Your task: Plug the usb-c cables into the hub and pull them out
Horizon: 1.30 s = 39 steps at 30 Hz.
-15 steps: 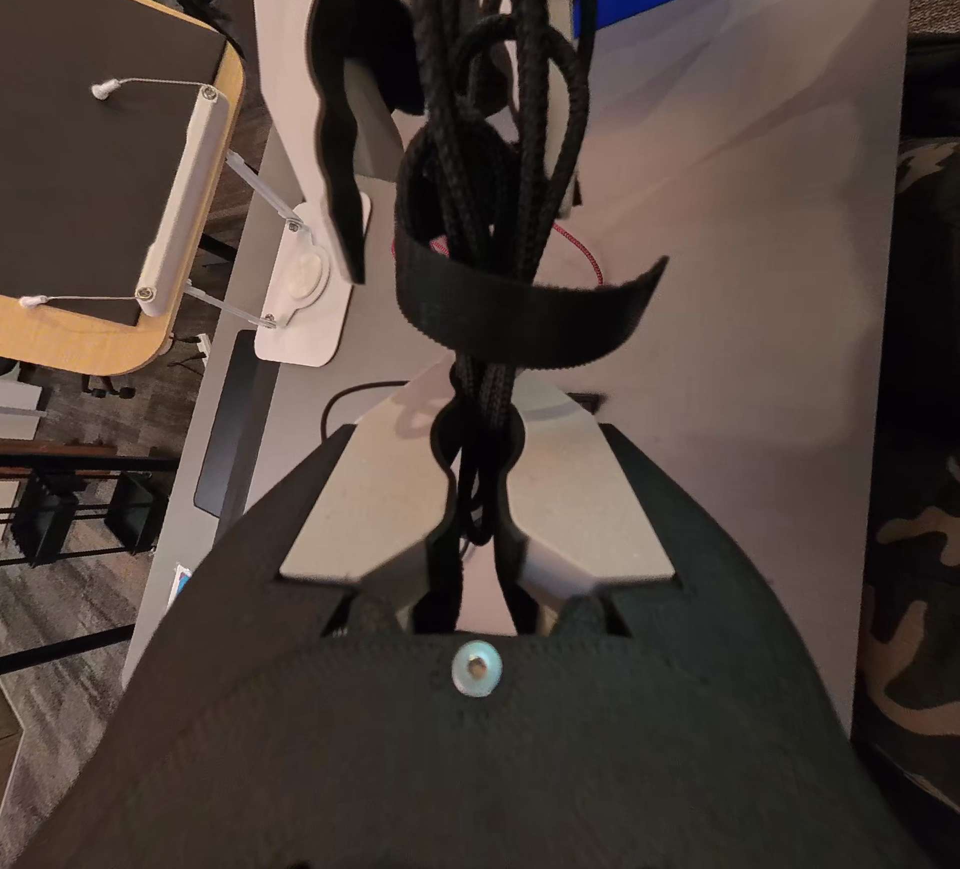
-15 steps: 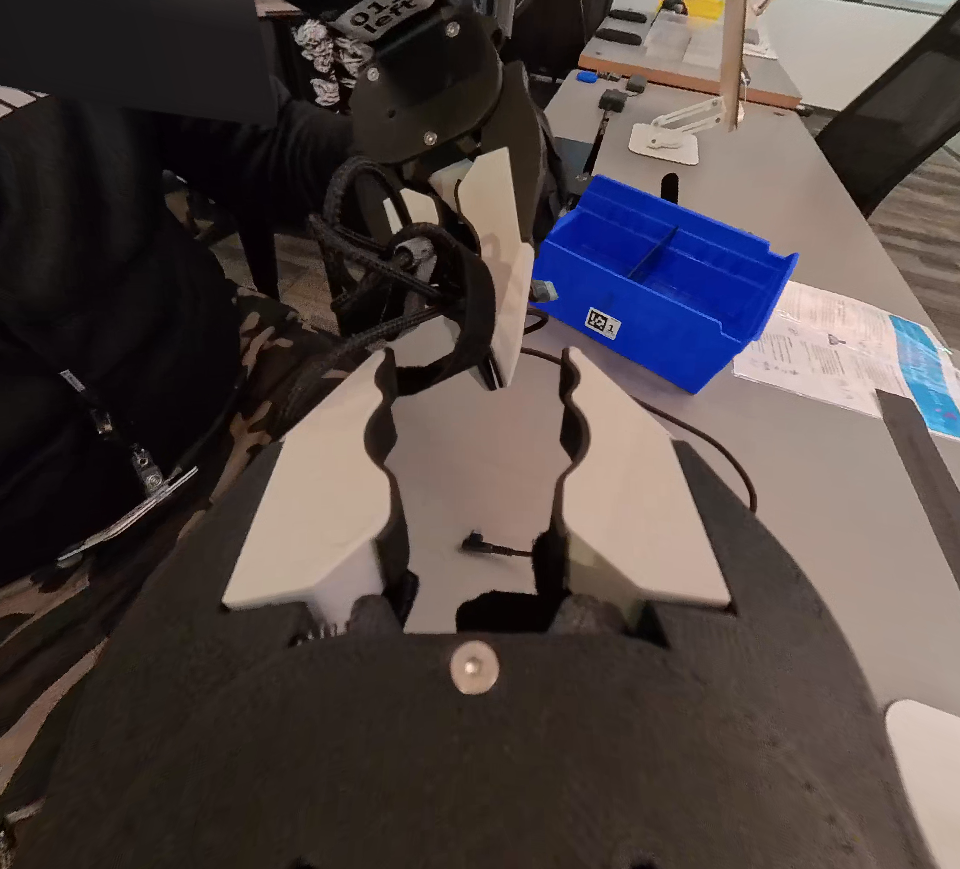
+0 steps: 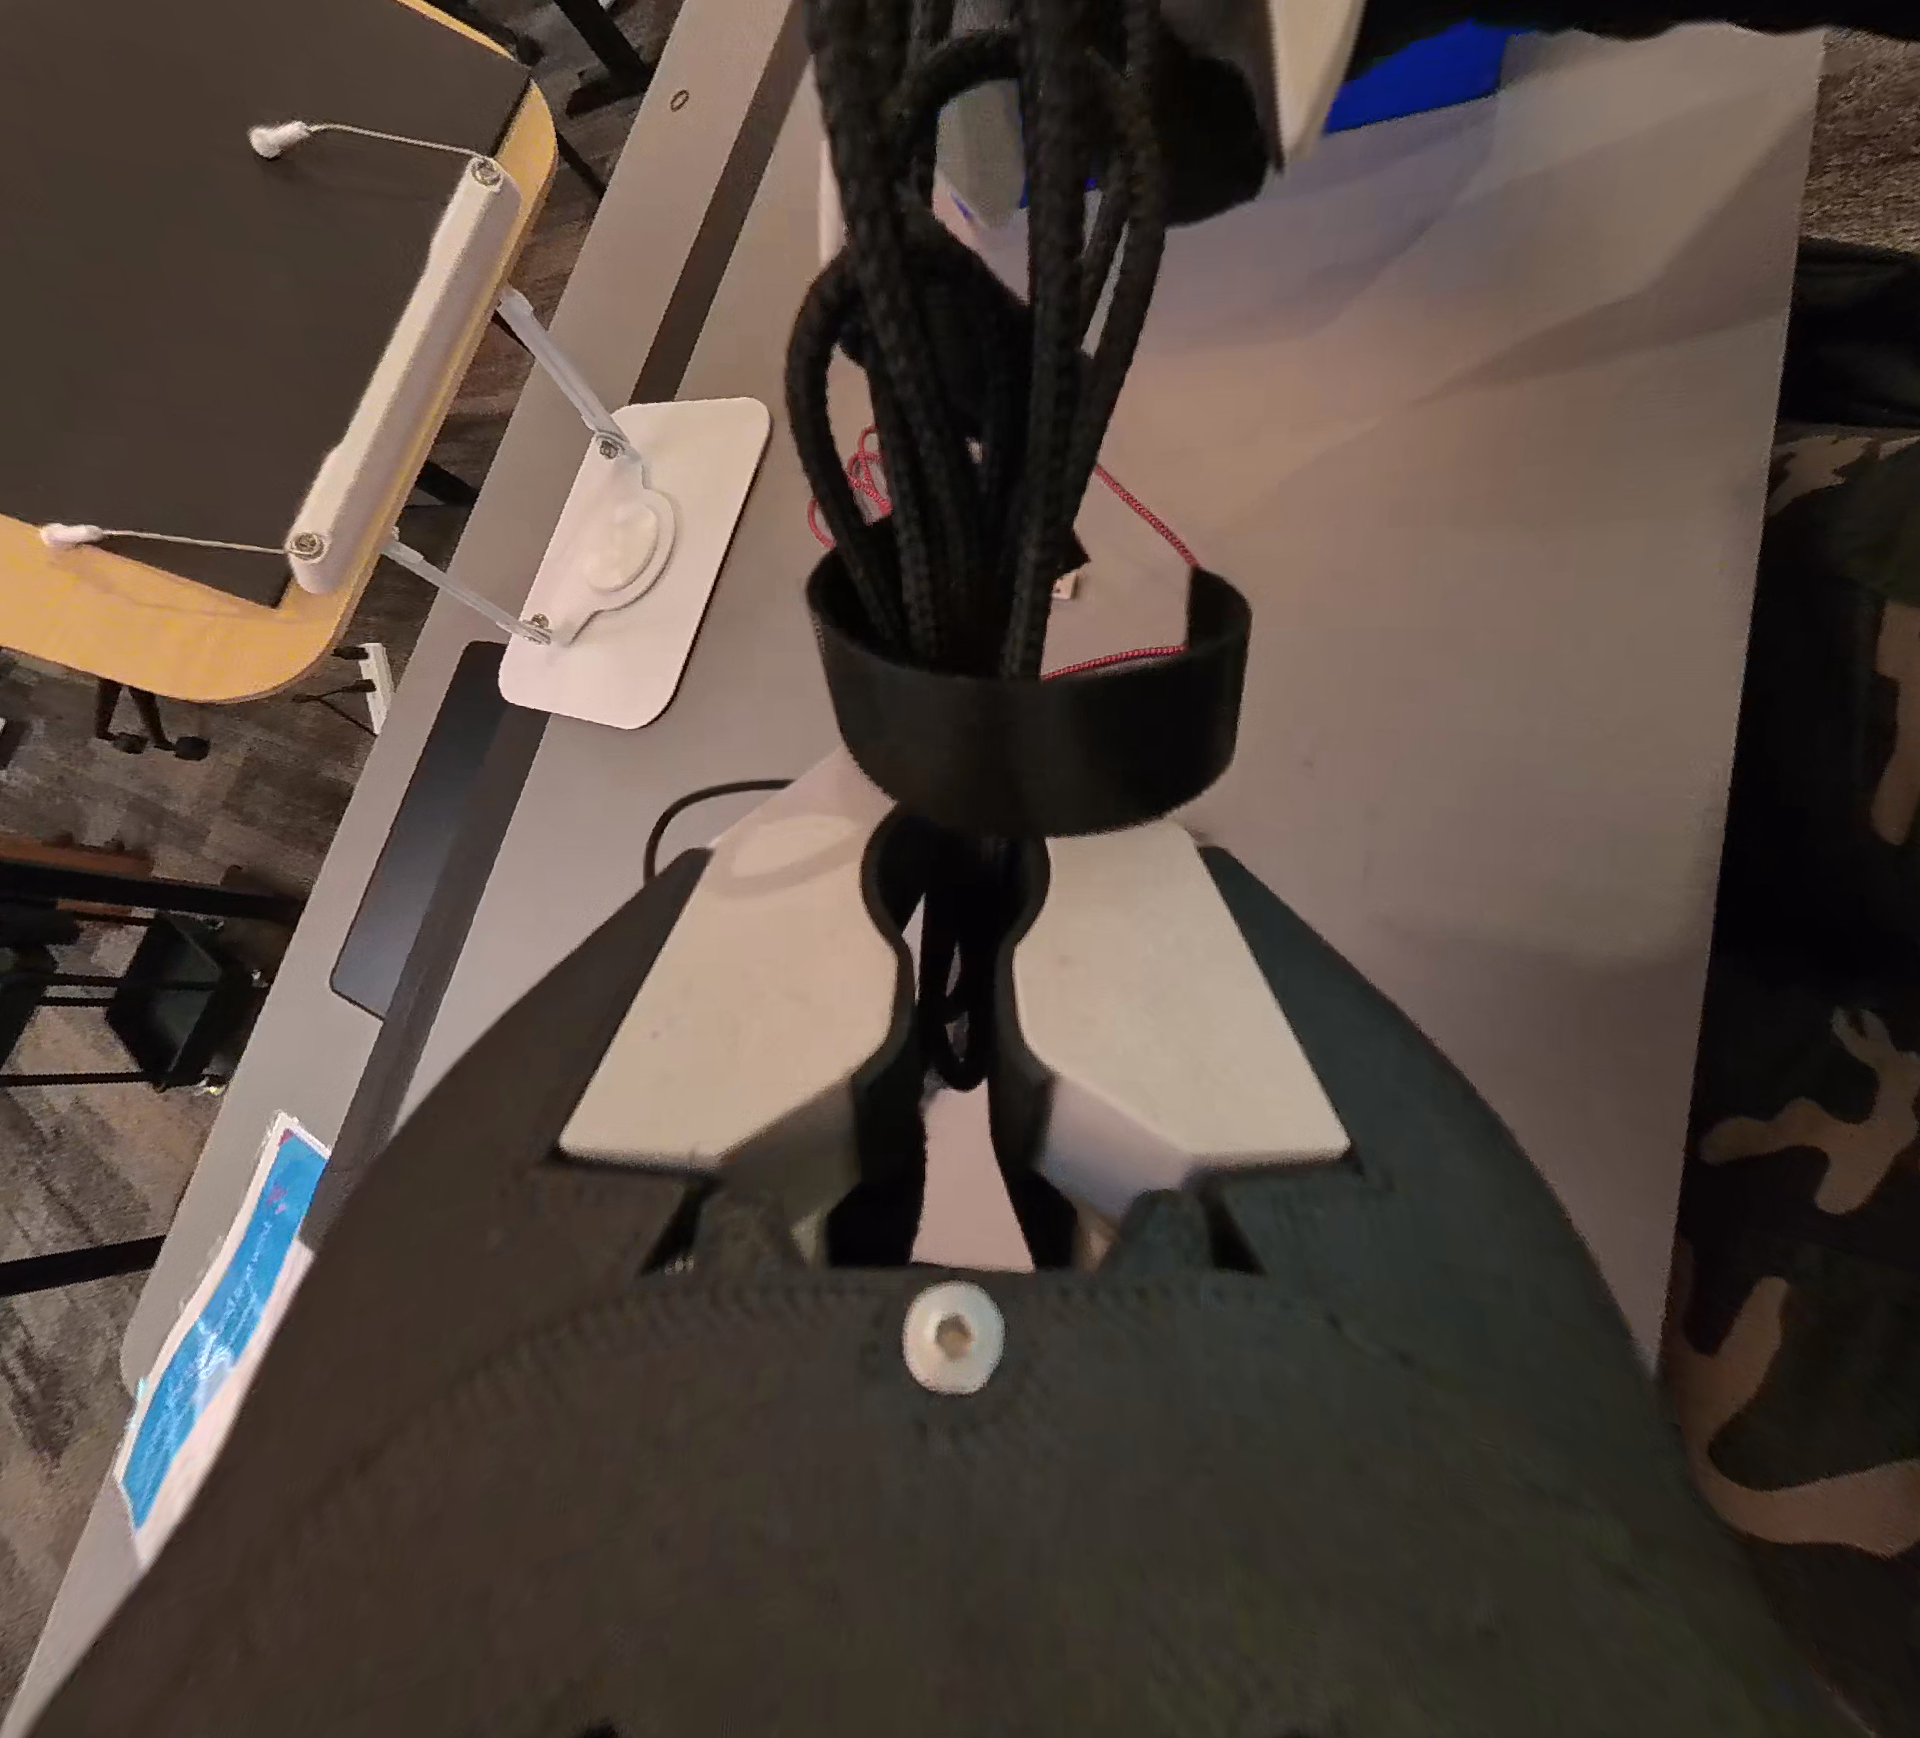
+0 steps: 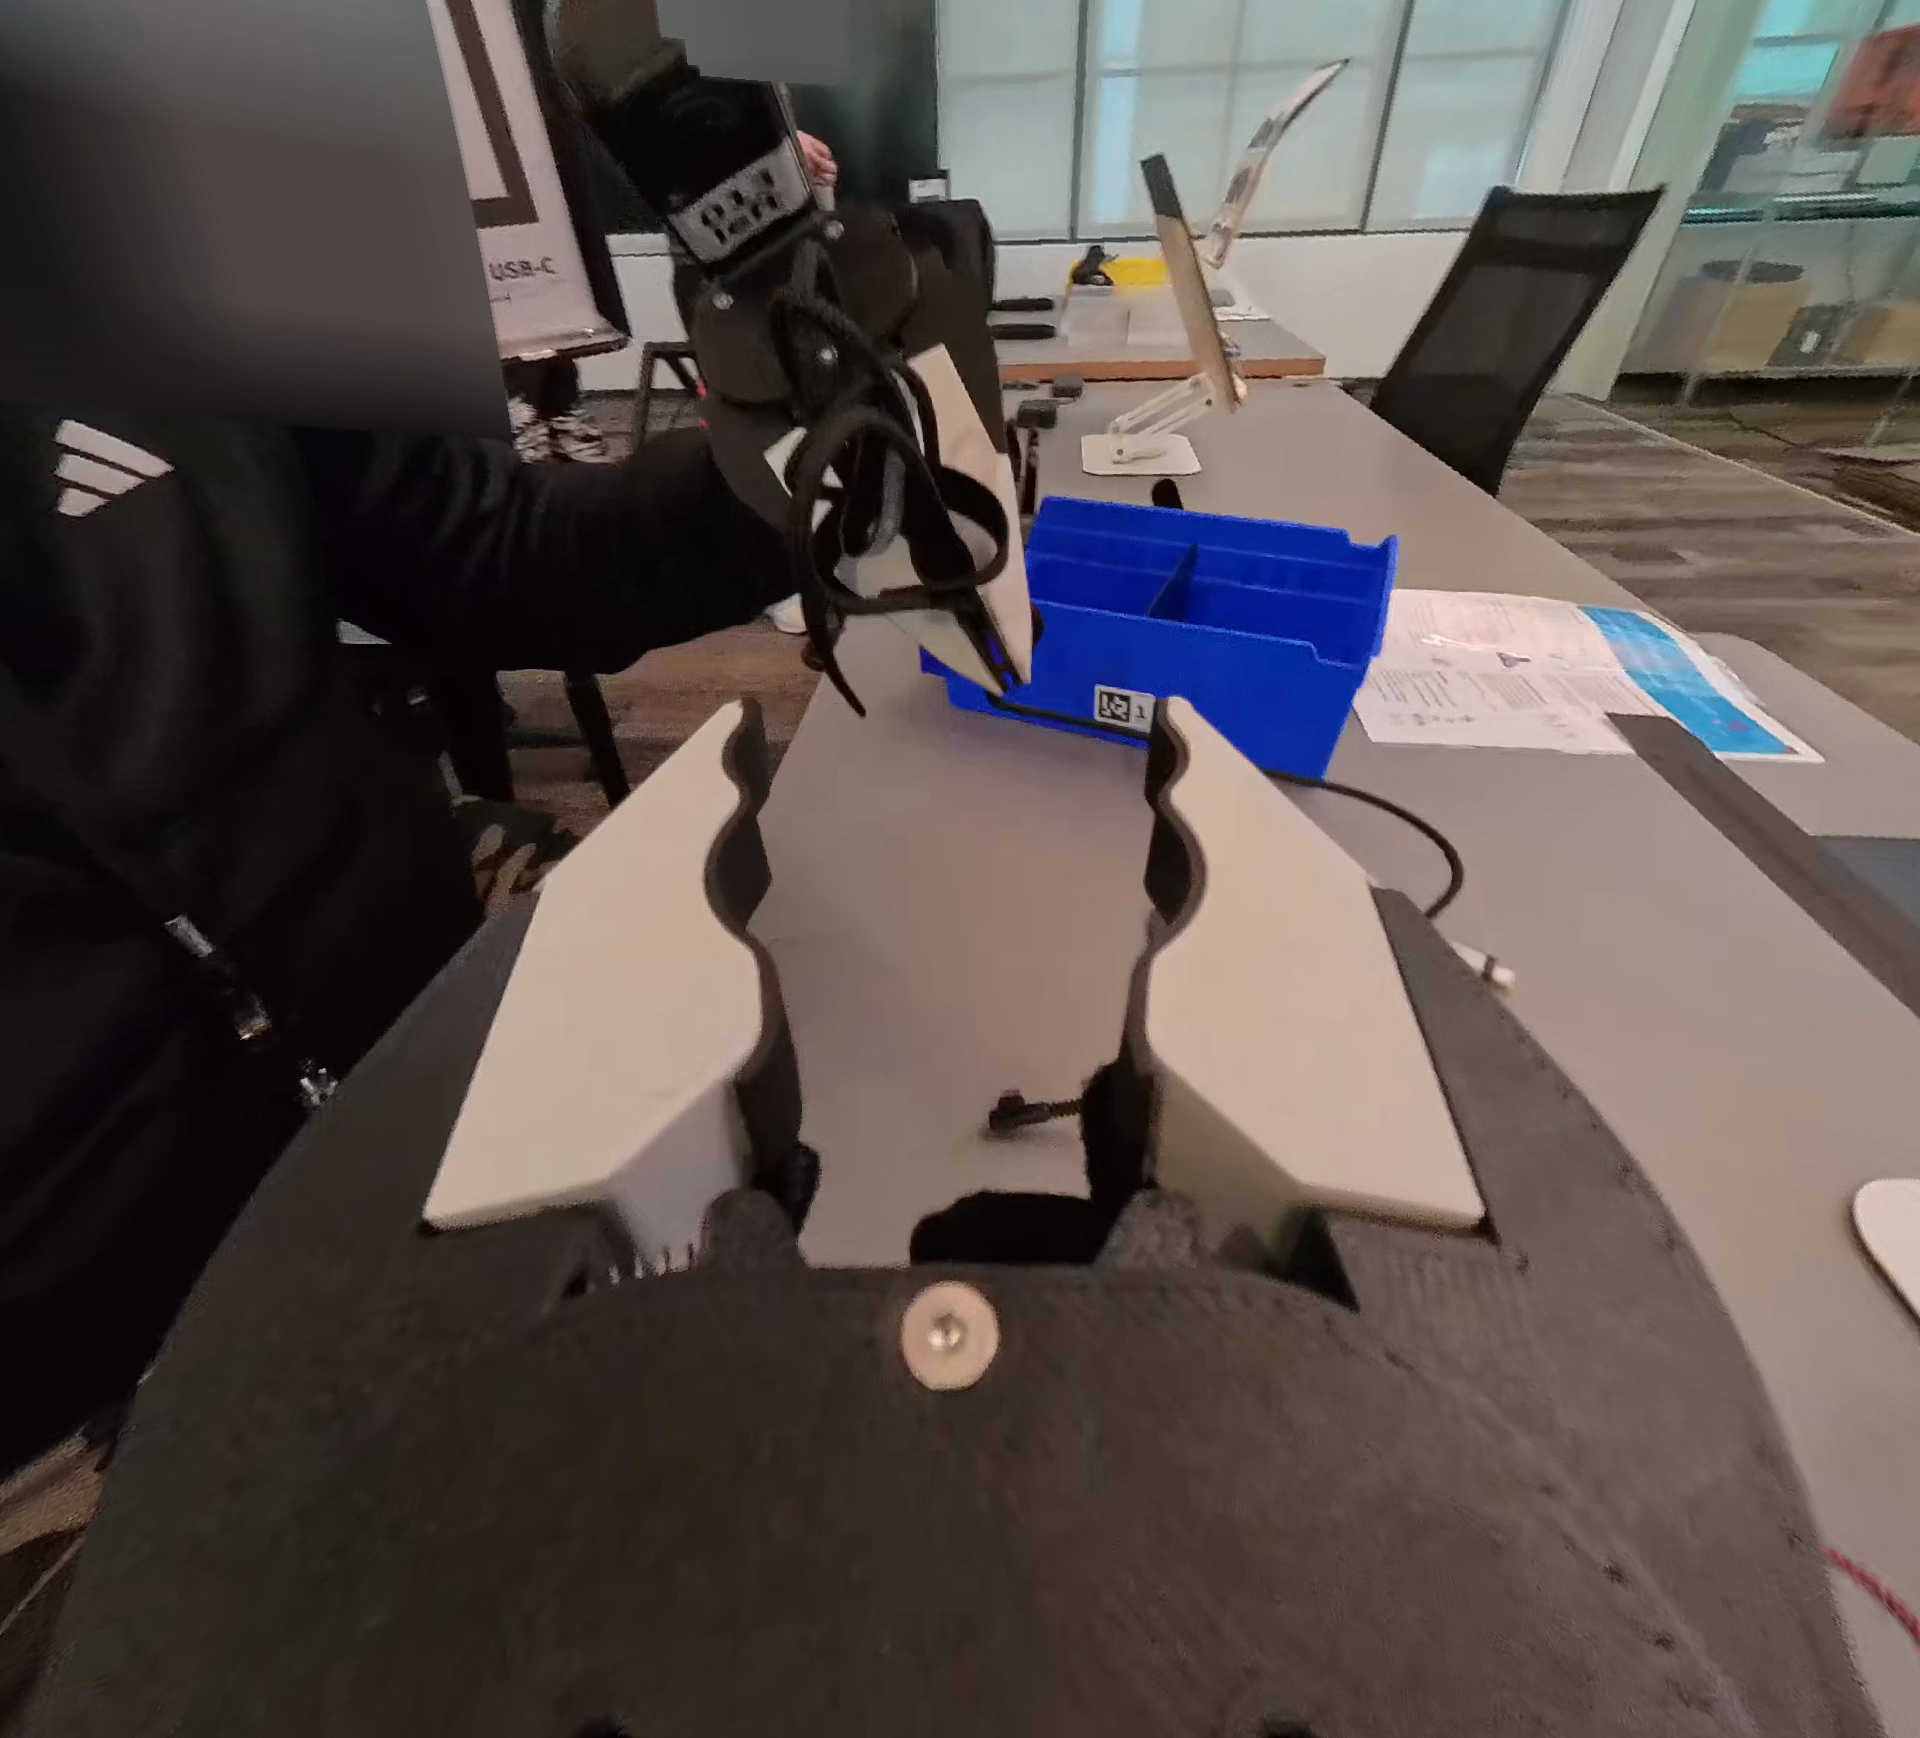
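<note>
- The grey table (image 4: 1558,961) is the workplace, and no hub can be made out on it in either view; judged from that, no plugging has begun and the whole plug-and-pull cycle is left.
- The blue bin (image 4: 1226,649) stands on the table beyond the grippers, its visible compartments looking empty, with papers (image 4: 1507,670) just beside it.
- The left gripper (image 3: 961,950) is closed tight on a cable bundle (image 3: 977,254) of black braided cords, held up in the air above the table, near the bin's corner in the right wrist view.
- The right gripper (image 4: 951,867) is spread wide and holds nothing; it hovers low over bare table just short of the bin.
- A black strap (image 3: 1039,732) loops loosely around the bundle, its end sticking free, so the cords look partly unbound; I judge the step in hand to be freeing a cable from the bundle.
- A thin black cable (image 4: 1392,815) trails across the table from the bin's front, and a small black plug end (image 4: 1013,1112) lies on the table between the right gripper's fingers, gripped by nothing.
- A thin red cord (image 3: 1132,504) lies on the table below the bundle; its role I cannot tell.
</note>
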Motion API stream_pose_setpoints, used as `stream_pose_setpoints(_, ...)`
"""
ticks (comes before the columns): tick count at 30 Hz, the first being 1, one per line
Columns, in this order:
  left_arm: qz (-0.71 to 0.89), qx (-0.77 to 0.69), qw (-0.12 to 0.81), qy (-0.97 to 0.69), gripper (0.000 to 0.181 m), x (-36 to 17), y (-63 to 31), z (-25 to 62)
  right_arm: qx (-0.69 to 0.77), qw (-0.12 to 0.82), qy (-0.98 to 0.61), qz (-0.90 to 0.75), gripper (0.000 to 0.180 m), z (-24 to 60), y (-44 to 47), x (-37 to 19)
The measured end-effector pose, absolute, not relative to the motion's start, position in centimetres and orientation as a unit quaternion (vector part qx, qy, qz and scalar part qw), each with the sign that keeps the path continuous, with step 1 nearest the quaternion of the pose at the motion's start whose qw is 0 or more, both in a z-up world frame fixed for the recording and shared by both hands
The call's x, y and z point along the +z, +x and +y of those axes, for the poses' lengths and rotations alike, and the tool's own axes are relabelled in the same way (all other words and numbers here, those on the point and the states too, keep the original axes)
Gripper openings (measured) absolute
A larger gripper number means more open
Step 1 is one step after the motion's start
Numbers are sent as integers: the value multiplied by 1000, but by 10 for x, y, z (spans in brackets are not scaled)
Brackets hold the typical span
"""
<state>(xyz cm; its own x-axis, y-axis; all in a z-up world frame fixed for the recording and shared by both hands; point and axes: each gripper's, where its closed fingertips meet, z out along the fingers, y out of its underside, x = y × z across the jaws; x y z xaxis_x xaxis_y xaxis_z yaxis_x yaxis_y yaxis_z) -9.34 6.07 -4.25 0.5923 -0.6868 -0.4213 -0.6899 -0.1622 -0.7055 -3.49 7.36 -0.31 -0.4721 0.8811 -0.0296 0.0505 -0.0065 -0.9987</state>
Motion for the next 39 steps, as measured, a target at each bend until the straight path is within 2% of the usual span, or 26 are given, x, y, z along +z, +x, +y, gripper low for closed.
stream_pose_setpoints(6,430,-12,440,-788,0,-50,-93,63,596,378,-398,-586,114,52,-56,-12)
stream_pose_setpoints(8,421,-17,433,-797,0,-53,-93,64,592,393,-403,-576,115,45,-69,-9)
stream_pose_setpoints(11,410,-35,425,-806,0,-57,-90,64,586,400,-410,-573,99,39,-86,-11)
stream_pose_setpoints(13,404,-49,424,-809,0,-56,-89,64,586,412,-392,-576,79,37,-89,-8)
stream_pose_setpoints(15,395,-60,426,-812,0,-54,-89,64,595,401,-385,-580,75,33,-93,-9)
stream_pose_setpoints(21,381,-86,428,-815,0,-53,-89,65,597,417,-374,-574,48,31,-98,-5)
stream_pose_setpoints(39,356,-121,436,-818,0,-51,-90,68,575,438,-393,-568,50,40,-98,-13)
